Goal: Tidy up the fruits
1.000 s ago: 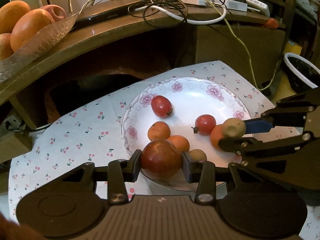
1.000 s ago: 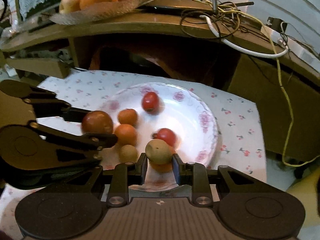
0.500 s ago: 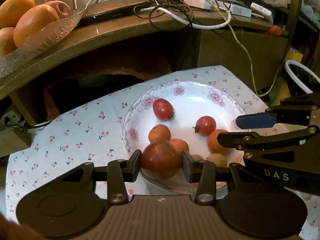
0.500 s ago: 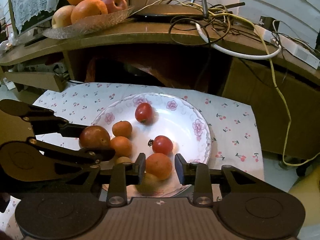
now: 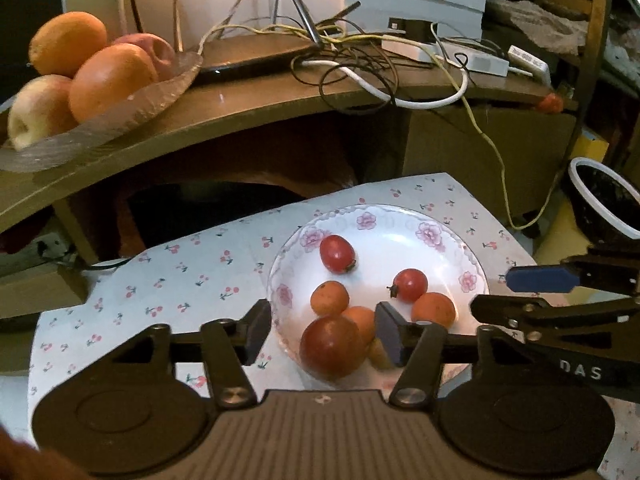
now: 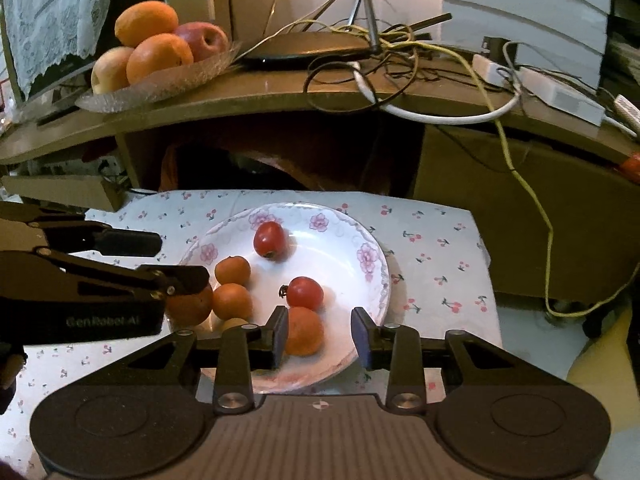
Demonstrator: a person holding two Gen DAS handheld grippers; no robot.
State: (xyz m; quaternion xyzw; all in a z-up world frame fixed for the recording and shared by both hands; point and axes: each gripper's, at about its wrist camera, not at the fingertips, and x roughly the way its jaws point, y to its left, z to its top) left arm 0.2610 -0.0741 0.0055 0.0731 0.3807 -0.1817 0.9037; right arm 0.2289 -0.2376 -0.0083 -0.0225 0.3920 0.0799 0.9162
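A white floral plate (image 5: 448,240) (image 6: 340,236) on a cherry-print cloth holds two red tomatoes (image 5: 337,253) (image 6: 305,292), several small oranges (image 5: 434,309) (image 6: 304,330), a large dark red fruit (image 5: 331,345) and small brownish fruits (image 5: 380,354). My left gripper (image 5: 322,332) is open above the plate's near edge; the dark red fruit lies free between its fingers. My right gripper (image 6: 319,336) is open, with an orange below the gap. Each gripper shows from the side in the other's view.
A wooden desk behind carries a glass dish of oranges and apples (image 5: 92,76) (image 6: 160,56), tangled cables (image 5: 380,64) and a power strip (image 6: 552,84). A dark bowl with a white rim (image 5: 604,200) stands at the right. A yellow cable (image 6: 532,216) hangs beside the cloth.
My right gripper opened and let the brownish fruit drop onto the plate. My left gripper then opened and released the dark red fruit onto the plate. Both grippers pulled back and up.
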